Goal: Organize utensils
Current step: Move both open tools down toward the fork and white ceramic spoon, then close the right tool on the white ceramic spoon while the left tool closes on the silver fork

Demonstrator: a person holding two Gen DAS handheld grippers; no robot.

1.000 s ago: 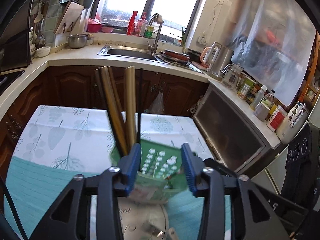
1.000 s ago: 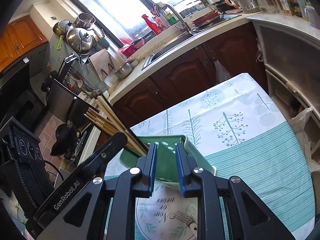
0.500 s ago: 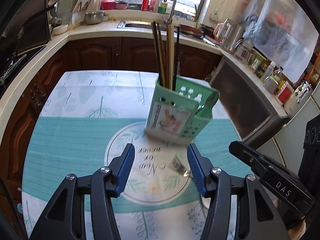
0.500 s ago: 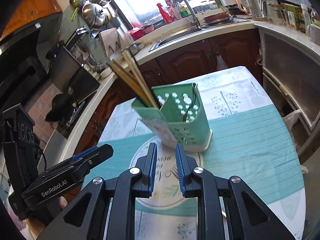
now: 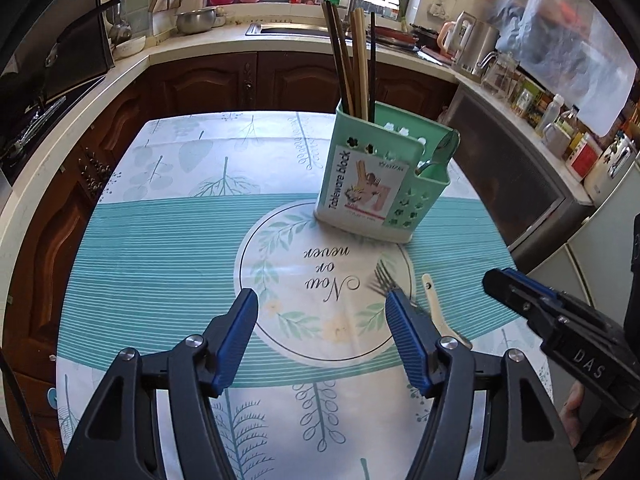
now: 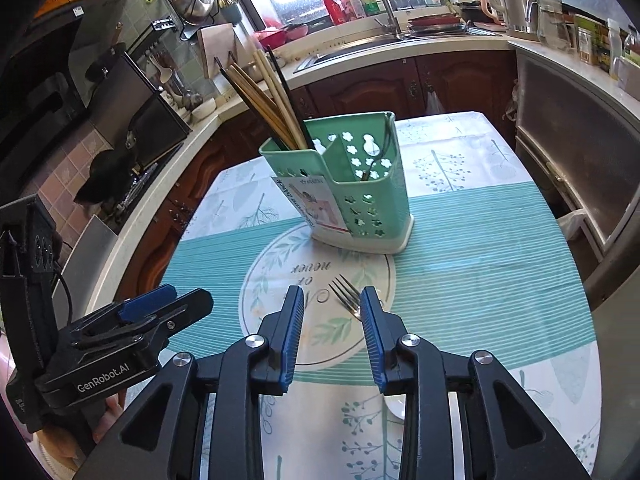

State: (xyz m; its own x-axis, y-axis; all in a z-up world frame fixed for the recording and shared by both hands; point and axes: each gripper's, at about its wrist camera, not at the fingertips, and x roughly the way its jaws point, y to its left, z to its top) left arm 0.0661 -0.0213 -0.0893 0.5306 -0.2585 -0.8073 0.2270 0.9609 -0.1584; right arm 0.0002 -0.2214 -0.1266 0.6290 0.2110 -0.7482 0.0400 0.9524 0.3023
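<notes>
grippers (image 5: 320,312) (image 6: 330,316) opening, both holding nothing

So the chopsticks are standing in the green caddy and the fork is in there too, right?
Not quite. The chopsticks do stand in the caddy, but the fork lies on the tablecloth in front of it, as the right wrist view shows.

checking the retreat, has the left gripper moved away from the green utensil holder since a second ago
Yes. The left gripper has backed away from the green utensil holder, which now stands farther up the tablecloth; its empty jaws have just been opening.
</notes>
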